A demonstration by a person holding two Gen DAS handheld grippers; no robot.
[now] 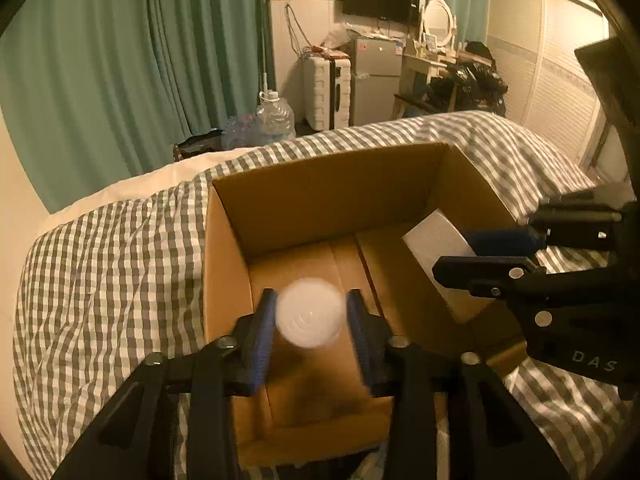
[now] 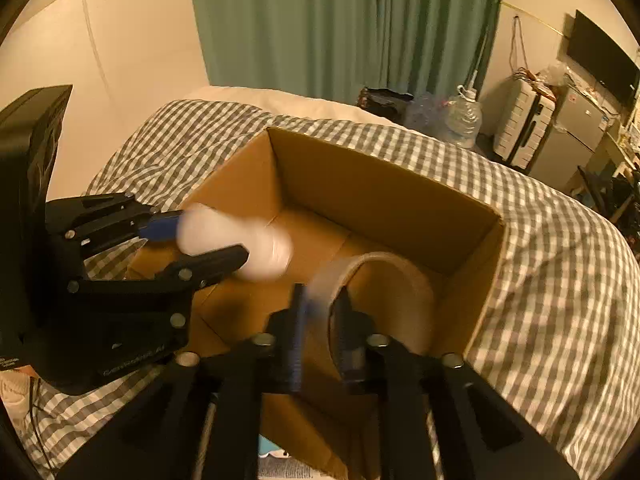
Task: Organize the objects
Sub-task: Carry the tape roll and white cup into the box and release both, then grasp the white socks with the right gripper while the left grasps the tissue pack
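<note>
Cardboard box (image 1: pixel 328 200) sits open on the checked bed cover (image 1: pixel 100 264). Left tongs (image 1: pixel 310 318) grip a white bottle (image 1: pixel 310 312) between blue pads, held over the box's left half; the right wrist view shows the bottle (image 2: pixel 240 240) lying sideways in them. Right tongs (image 2: pixel 318 316) pinch the rim of a tape roll (image 2: pixel 384 268), upright over the box's right side, near the wall. Motion blur softens both objects.

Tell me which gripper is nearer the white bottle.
Left. The left gripper holds the white bottle between its fingers; the right gripper, beside it over the box, holds a tape roll.
</note>
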